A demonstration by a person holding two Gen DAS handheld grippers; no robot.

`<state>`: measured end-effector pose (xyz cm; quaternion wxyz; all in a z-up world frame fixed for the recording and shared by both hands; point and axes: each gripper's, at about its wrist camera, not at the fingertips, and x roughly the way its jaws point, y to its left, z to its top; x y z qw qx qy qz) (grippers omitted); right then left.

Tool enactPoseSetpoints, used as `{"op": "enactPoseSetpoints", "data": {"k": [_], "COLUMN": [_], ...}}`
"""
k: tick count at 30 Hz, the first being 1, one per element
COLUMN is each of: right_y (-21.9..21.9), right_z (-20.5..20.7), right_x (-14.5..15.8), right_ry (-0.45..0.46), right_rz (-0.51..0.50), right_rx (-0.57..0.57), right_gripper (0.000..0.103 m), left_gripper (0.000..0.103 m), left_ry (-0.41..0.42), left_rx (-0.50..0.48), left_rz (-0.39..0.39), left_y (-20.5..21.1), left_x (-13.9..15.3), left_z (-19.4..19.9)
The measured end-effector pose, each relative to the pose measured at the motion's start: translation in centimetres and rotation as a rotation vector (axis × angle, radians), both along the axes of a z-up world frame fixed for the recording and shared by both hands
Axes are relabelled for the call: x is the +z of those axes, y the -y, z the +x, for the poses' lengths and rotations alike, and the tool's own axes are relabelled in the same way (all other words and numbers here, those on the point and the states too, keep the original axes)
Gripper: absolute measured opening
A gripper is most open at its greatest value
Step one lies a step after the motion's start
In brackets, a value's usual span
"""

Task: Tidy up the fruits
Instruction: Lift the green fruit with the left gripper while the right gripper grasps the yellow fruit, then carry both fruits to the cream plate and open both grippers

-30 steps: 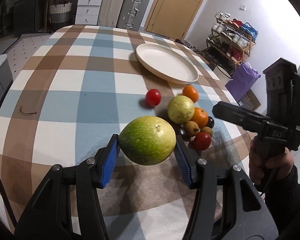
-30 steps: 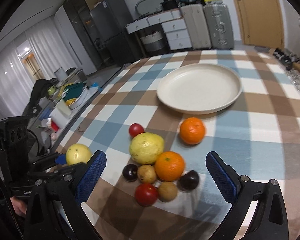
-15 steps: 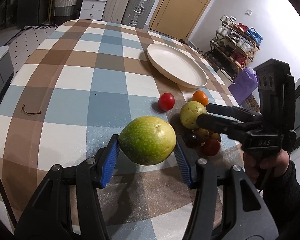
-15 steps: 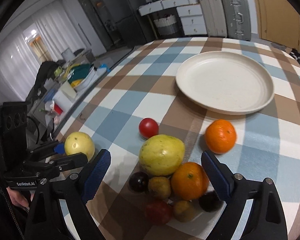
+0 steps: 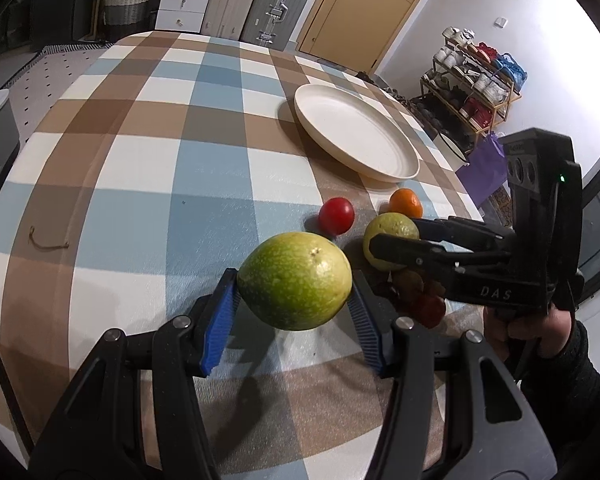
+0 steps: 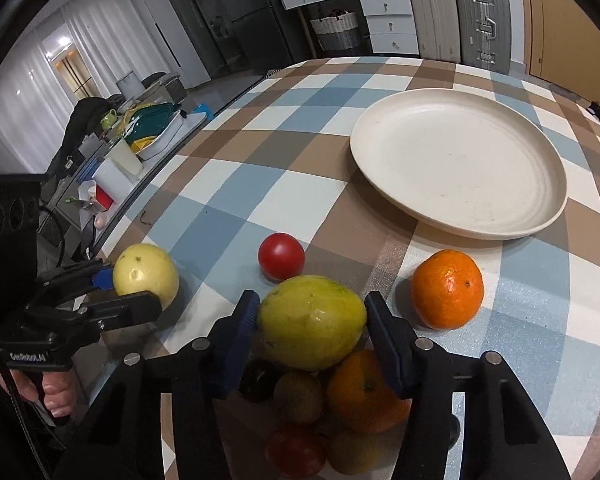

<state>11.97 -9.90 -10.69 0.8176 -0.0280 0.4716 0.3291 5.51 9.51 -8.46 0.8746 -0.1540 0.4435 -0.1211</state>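
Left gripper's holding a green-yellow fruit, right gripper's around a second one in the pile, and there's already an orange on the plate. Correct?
Not quite: the plate holds nothing. The orange sits on the tablecloth beside it, as the right wrist view shows. The rest stands: the left gripper holds one green-yellow fruit, the right gripper is closing around another.

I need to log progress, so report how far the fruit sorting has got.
Nothing is on the cream plate yet. In hand: the left tongs are clamped on a green-yellow fruit, lifted off the cloth. The right tongs are closing around a second yellow-green fruit in the pile. Left: the lone orange, the red tomato and the small fruits near the tongs.
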Motion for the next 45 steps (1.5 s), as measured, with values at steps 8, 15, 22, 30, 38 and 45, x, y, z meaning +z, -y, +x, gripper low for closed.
{"op": "enactPoseSetpoints", "data": {"k": [8,15,22,30,38,45], "right_y": [2.0,4.7,7.0,9.1,10.1,10.6], "right_z": [0.4,1.8,4.9,9.2,13.6,16.6], "right_x": [1.2,3.2,5.4,6.3,4.4,2.3], "right_ry": [0.002,-0.022,-0.004,0.011,-0.011,-0.048], "right_rz": [0.117,0.303,0.362,0.37,0.357,0.367], "right_rx": [-0.034,-0.069,-0.133,-0.2,-0.272,-0.336], "right_gripper": [0.055,0.055,0.055,0.055,0.055,0.055], "left_gripper": [0.051,0.052,0.052,0.052,0.052,0.052], "left_ry": [0.002,0.013,0.041,0.056,0.012,-0.018], "left_rx": [-0.03,-0.066,-0.104,-0.117,-0.111,-0.126], "left_rz": [0.003,0.009,0.003,0.022,0.044,0.08], "left_y": [1.1,2.8,4.8,7.3,9.2,10.4], "left_x": [1.1,2.4,4.8,5.9,2.9,0.9], "left_z": [2.4,5.8,10.5,17.4,24.1,27.5]}}
